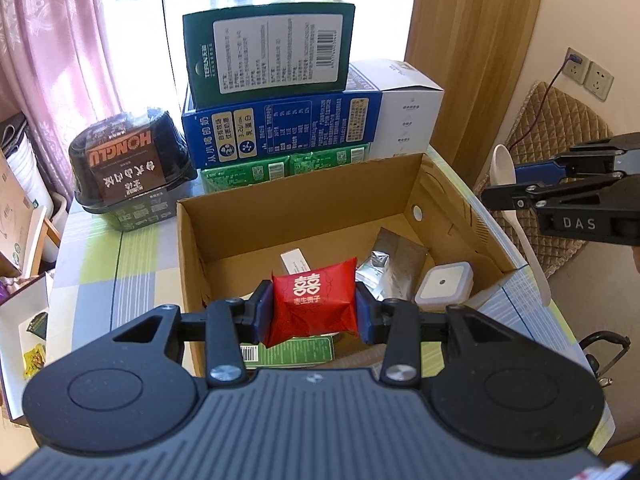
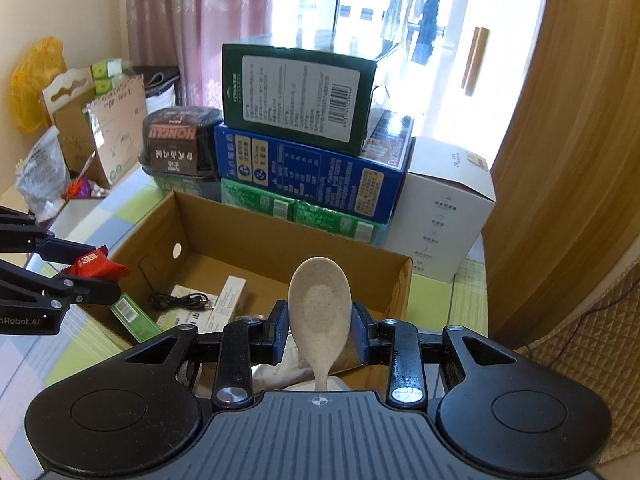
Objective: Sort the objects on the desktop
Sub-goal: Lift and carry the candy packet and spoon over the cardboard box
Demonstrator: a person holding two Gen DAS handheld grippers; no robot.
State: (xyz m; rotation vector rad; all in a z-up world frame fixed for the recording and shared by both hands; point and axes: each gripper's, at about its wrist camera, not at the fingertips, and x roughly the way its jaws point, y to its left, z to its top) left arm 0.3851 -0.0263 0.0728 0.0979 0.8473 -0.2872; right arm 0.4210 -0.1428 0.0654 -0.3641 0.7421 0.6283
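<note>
From where I stood, both hands were busy over the open cardboard box (image 1: pixel 224 232) on the checked worktop (image 1: pixel 100 264). The left claw (image 1: pixel 314 312) was clamped on a red sweet packet (image 1: pixel 314 304), its blue pads pressing the packet's two sides, and it hung above the near end of the box. The right claw (image 2: pixel 320 334) was pressed together on a pale speckled spoon (image 2: pixel 320 308), gripping it low on the bowl where it narrows to the handle, bowl pointing up and away; in the left view the handle trailed down below the claw at the box's right edge.

The packet looked light and soft, a puffy foil wrapper that gives under pressure. It seemed to me that a hold across its middle, as it was, suited it best; a harder squeeze would likely crush whatever was inside, and the glossy film could slide if taken by a corner.

The spoon looked stiff, light and smooth. Gripped on its curved bowl it could twist or slip, I judged; the flatter neck or the handle would give a surer hold.

Inside the box already lay a silver foil pouch (image 1: pixel 396 264), a small white square device (image 1: pixel 444 284), a black cable (image 2: pixel 180 302) and a few slim cartons, one green with a barcode (image 1: pixel 292 354). Behind the box stood a stack of green, blue and white cartons (image 1: pixel 280 128), with a dark lidded food tub (image 1: pixel 128 160) to the left. Both items appeared ready to go into the box.
</note>
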